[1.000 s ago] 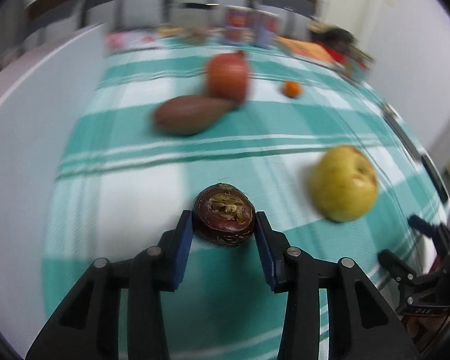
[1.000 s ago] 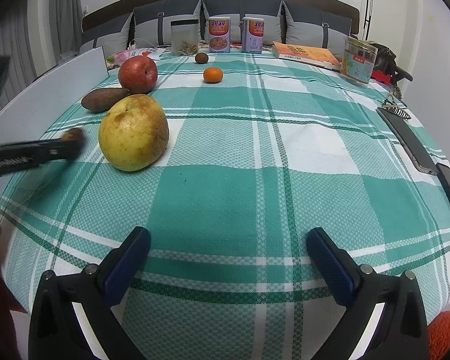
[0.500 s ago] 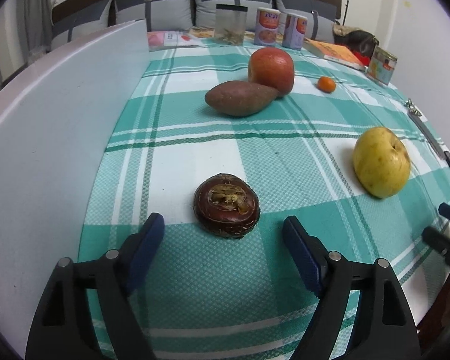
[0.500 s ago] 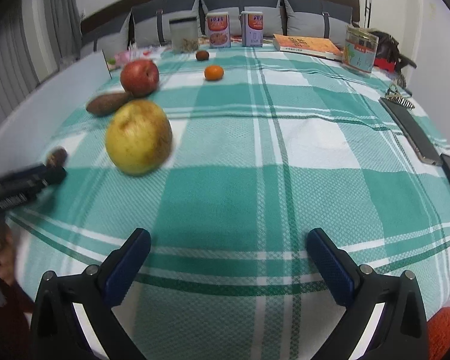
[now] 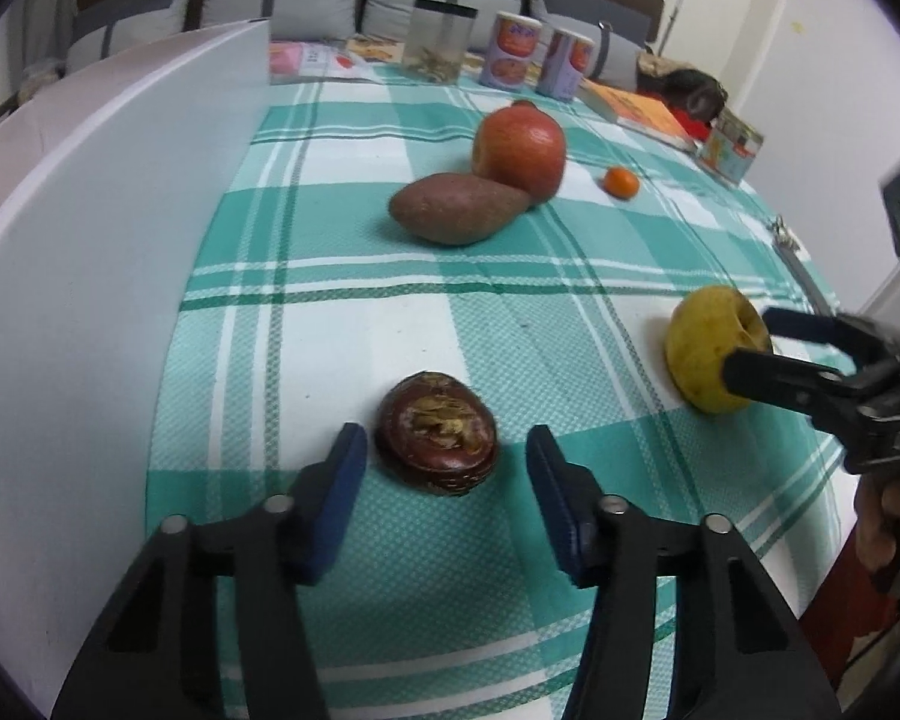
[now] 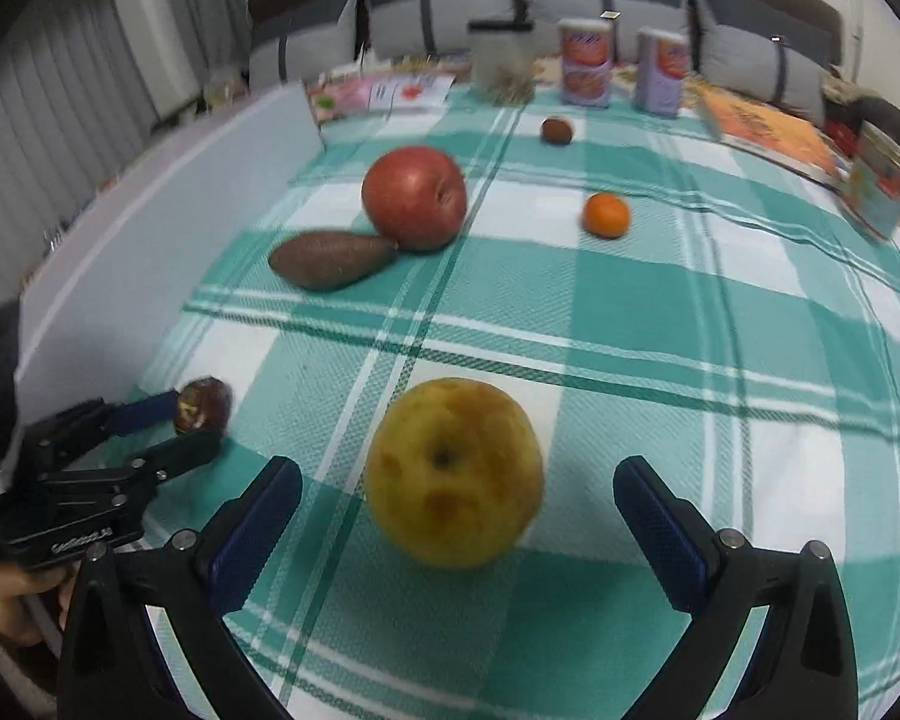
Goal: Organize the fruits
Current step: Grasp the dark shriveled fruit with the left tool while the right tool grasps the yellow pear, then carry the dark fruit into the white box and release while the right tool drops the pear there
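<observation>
A dark brown mangosteen point(image 5: 436, 441) lies on the green checked tablecloth point(image 5: 342, 228), between the tips of my open left gripper point(image 5: 447, 459), untouched. A yellow pear point(image 6: 453, 471) lies between the wide-open fingers of my right gripper point(image 6: 457, 501), which does not touch it. In the left wrist view the right gripper point(image 5: 750, 339) straddles the pear point(image 5: 711, 348). A red apple point(image 6: 414, 197) rests against a brown sweet potato point(image 6: 330, 259) farther back. A small orange point(image 6: 606, 215) and a small dark fruit point(image 6: 557, 130) lie beyond.
A white board point(image 5: 90, 276) stands along the table's left side. Two cans point(image 6: 585, 63), a clear jar point(image 6: 501, 63), books point(image 6: 762, 126) and a printed tin point(image 6: 879, 186) line the far edge. Grey cushions point(image 6: 744, 63) sit behind.
My left gripper let go of the mangosteen, opened wide, then narrowed around it again. My right gripper moved forward and left until the pear sat between its open fingers.
</observation>
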A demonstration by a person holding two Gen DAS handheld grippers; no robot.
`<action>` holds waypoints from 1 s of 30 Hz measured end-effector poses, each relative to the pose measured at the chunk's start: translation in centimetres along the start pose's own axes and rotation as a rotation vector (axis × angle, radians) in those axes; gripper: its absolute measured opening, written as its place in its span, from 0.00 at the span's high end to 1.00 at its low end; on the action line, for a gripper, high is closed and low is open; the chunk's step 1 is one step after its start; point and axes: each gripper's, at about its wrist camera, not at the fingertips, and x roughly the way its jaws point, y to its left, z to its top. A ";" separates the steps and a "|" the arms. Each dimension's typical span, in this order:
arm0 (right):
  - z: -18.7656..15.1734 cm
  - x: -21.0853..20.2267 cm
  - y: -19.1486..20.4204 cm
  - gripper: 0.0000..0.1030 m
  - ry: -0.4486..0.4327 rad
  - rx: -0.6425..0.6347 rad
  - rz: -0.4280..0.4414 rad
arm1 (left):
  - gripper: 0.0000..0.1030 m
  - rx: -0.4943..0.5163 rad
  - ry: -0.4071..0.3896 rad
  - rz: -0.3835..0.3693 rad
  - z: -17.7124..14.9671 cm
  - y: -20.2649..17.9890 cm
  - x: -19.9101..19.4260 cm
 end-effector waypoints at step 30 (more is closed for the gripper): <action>12.0 -5.8 15.6 0.37 0.062 -0.043 0.567 | 0.60 -0.380 -0.102 0.088 7.0 18.2 -15.7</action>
